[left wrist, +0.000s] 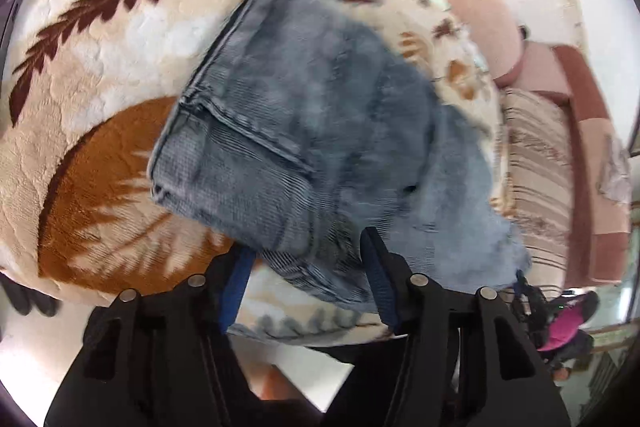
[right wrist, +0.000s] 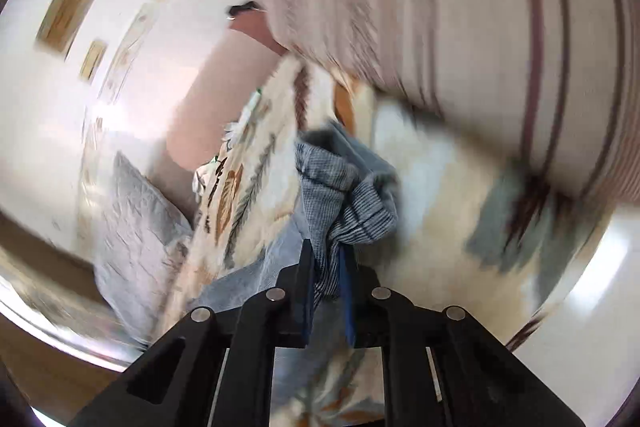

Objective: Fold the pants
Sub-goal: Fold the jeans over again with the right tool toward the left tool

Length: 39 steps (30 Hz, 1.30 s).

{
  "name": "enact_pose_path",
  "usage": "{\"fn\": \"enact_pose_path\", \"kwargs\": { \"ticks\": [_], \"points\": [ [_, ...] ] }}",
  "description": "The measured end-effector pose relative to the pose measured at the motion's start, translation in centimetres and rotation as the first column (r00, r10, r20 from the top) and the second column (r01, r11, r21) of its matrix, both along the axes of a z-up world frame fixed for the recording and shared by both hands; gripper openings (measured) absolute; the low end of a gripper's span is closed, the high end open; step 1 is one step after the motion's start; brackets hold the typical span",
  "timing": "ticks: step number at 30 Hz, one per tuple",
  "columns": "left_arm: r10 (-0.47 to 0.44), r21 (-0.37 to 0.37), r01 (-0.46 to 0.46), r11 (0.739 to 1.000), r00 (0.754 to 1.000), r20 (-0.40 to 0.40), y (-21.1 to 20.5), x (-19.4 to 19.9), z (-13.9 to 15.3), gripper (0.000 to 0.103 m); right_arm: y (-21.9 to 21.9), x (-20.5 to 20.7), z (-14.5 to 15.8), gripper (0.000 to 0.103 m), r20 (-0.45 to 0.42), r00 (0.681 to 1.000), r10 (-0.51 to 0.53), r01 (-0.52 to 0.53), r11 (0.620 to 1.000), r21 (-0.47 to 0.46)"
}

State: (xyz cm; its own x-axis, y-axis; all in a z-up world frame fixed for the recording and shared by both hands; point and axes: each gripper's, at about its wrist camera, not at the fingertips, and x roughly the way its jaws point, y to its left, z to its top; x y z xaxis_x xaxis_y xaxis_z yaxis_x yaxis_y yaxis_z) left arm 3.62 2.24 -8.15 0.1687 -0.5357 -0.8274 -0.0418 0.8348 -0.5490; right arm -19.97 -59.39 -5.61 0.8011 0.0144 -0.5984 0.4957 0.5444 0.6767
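The pants (left wrist: 304, 131) are blue jeans lying partly folded on a cream blanket (left wrist: 100, 67) with brown leaf patterns. My left gripper (left wrist: 308, 259) is open, its jaws wide apart on either side of the near edge of the jeans, with denim between them. In the right wrist view my right gripper (right wrist: 326, 267) is shut on a bunched fold of the jeans (right wrist: 348, 199), held up off the blanket (right wrist: 432, 227). The right view is blurred by motion.
A grey quilted pillow (right wrist: 136, 227) lies at the left of the bed. A striped cloth (left wrist: 536, 179) hangs at the right edge of the bed. A white and pink wall (right wrist: 80, 107) stands behind. White floor (left wrist: 316, 371) shows below the bed edge.
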Motion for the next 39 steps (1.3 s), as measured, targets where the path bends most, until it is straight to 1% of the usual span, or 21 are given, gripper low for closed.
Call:
{"fn": "enact_pose_path", "kwargs": {
  "ticks": [3, 5, 6, 8, 11, 14, 15, 18, 20, 22, 24, 26, 30, 32, 33, 34, 35, 36, 37, 38, 39],
  "points": [
    [0.014, -0.022, -0.015, 1.0, 1.0, -0.017, 0.4, 0.1, -0.7, 0.049, 0.2, -0.3, -3.7, 0.012, -0.193, 0.981, -0.008, 0.012, 1.0, 0.018],
    [-0.024, -0.006, 0.023, 1.0, 1.0, -0.014, 0.6, -0.3, -0.2, 0.049, 0.4, -1.8, -4.9, 0.027, -0.2, 0.979, -0.039, 0.055, 0.995, 0.078],
    [-0.044, -0.008, 0.044, 0.999, 0.999, -0.006, 0.9, -0.7, 0.2, 0.049, 0.5, -3.0, -4.7, 0.03, -0.182, 0.981, -0.069, 0.087, 0.992, 0.092],
    [-0.11, -0.008, 0.11, 0.994, 0.993, 0.032, 1.5, -1.7, 1.3, 0.048, 0.5, -4.3, -3.4, 0.032, -0.182, 0.978, -0.101, 0.114, 0.991, 0.064],
    [-0.182, -0.023, 0.187, 0.982, 0.974, 0.132, 3.4, -3.5, 3.6, 0.048, 1.0, -6.1, 1.1, 0.036, -0.137, 0.982, -0.13, 0.122, 0.991, -0.062],
    [-0.159, -0.034, 0.17, 0.985, 0.963, 0.217, 5.2, -3.7, 5.6, 0.053, 1.9, -4.2, 4.9, 0.054, -0.106, 0.992, -0.062, 0.048, 0.99, -0.131],
    [-0.134, -0.026, 0.144, 0.989, 0.962, 0.237, 5.7, -3.2, 6.0, 0.058, 3.3, -2.6, 5.8, 0.055, -0.107, 0.994, -0.011, -0.007, 0.987, -0.159],
    [-0.078, 0.002, 0.081, 0.997, 0.961, 0.265, 6.1, -0.5, 6.1, 0.063, 7.3, 4.4, 6.3, 0.061, -0.124, 0.979, 0.165, -0.183, 0.97, -0.157],
    [-0.074, 0.028, 0.069, 0.997, 0.965, 0.252, 5.8, 2.3, 5.4, 0.064, 11.6, 9.4, 5.9, 0.062, -0.154, 0.942, 0.298, -0.319, 0.937, -0.143],
    [-0.073, 0.044, 0.065, 0.997, 0.974, 0.216, 5.2, 5.3, 4.3, 0.064, 16.0, 15.1, 5.8, 0.062, -0.183, 0.888, 0.422, -0.449, 0.882, -0.144],
    [-0.059, 0.052, 0.05, 0.997, 0.98, 0.19, 5.2, 7.3, 3.5, 0.064, 19.9, 19.7, 5.8, 0.062, -0.202, 0.844, 0.496, -0.528, 0.834, -0.158],
    [-0.023, 0.043, 0.016, 0.999, 0.986, 0.167, 4.9, 9.0, 2.5, 0.064, 24.0, 24.8, 5.4, 0.07, -0.236, 0.795, 0.559, -0.602, 0.775, -0.193],
    [-0.009, -0.053, 0.014, 0.998, 0.995, 0.1, 3.2, 10.5, 0.3, 0.064, 29.8, 31.0, 2.7, 0.07, -0.421, 0.702, 0.575, -0.704, 0.65, -0.286],
    [-0.028, -0.036, 0.032, 0.999, 0.992, 0.12, 2.2, 10.5, -0.1, 0.068, 31.0, 32.2, 1.2, 0.068, -0.49, 0.652, 0.579, -0.747, 0.604, -0.279],
    [-0.032, -0.036, 0.037, 0.999, 0.991, 0.131, 1.9, 10.6, -0.2, 0.073, 31.5, 32.4, 0.5, 0.065, -0.511, 0.624, 0.591, -0.769, 0.581, -0.268],
    [-0.032, -0.047, 0.039, 0.998, 0.99, 0.139, 1.8, 10.7, -0.1, 0.074, 32.1, 32.4, 0.1, 0.048, -0.534, 0.605, 0.591, -0.785, 0.555, -0.276],
    [-0.037, -0.067, 0.047, 0.997, 0.99, 0.14, 1.6, 11.0, 0.1, 0.074, 32.5, 32.5, 0.0, 0.029, -0.553, 0.594, 0.584, -0.794, 0.535, -0.288],
    [-0.053, -0.104, 0.068, 0.992, 0.989, 0.138, 1.4, 11.2, 0.4, 0.066, 32.6, 32.3, 0.2, 0.027, -0.556, 0.59, 0.586, -0.799, 0.523, -0.297],
    [-0.066, -0.141, 0.086, 0.986, 0.987, 0.145, 1.1, 11.5, 0.8, 0.057, 32.3, 31.8, 0.6, 0.021, -0.538, 0.599, 0.593, -0.793, 0.532, -0.297],
    [-0.071, -0.149, 0.096, 0.984, 0.984, 0.164, 1.0, 11.5, 1.5, 0.051, 31.9, 31.5, 1.4, 0.02, -0.505, 0.614, 0.606, -0.783, 0.549, -0.294],
    [-0.069, -0.141, 0.097, 0.985, 0.979, 0.193, 0.9, 11.4, 2.0, 0.051, 31.6, 31.3, 2.6, 0.017, -0.454, 0.641, 0.618, -0.763, 0.576, -0.294]
  ]
}}
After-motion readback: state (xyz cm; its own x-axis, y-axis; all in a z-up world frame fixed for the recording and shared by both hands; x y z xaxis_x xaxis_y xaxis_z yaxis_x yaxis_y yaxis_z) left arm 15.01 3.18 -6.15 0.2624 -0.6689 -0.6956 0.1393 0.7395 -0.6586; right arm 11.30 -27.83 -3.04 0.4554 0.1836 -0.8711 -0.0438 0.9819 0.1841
